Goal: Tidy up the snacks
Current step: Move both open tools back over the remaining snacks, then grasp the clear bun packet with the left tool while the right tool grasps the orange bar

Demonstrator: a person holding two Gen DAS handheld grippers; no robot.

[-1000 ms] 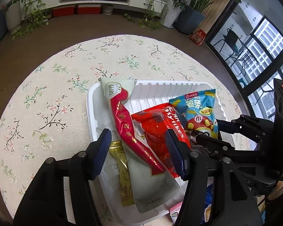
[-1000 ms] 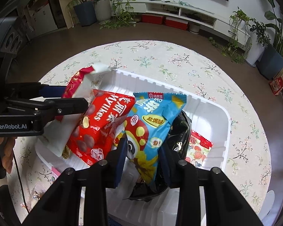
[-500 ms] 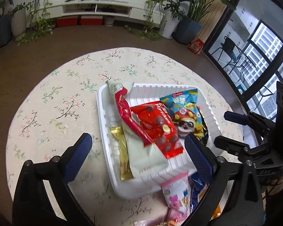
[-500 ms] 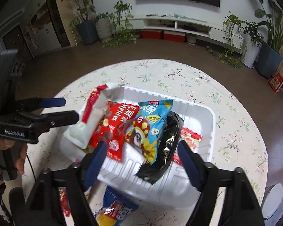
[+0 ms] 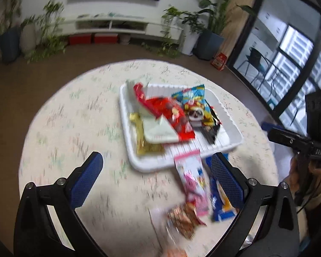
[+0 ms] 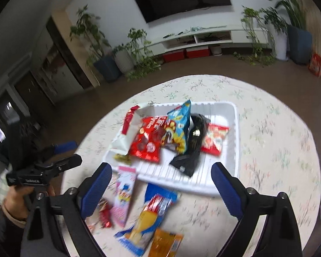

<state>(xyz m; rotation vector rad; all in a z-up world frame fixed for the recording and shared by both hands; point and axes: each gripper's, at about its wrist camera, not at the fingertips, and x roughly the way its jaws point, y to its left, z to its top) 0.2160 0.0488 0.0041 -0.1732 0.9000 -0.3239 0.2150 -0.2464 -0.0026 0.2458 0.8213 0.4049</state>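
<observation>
A white ribbed tray on the round floral table holds a red bag, a blue cartoon bag, a white-and-red pouch, a gold packet and a black packet. My left gripper hangs short of the tray's near rim, jaws opening, nothing between them. My right gripper also hangs back from the tray, jaws opening and empty. The red bag, the blue bag and the black packet lie loose in the tray.
Loose snacks lie on the table in front of the tray: a pink packet, a blue-and-yellow packet, an orange one. A small red packet sits in the tray's right part. Potted plants and a TV shelf stand far behind.
Both grippers let go of their bags, opened wide and drew back and up from the tray. The red and blue bags now lie in the tray. Loose snacks came into view.
</observation>
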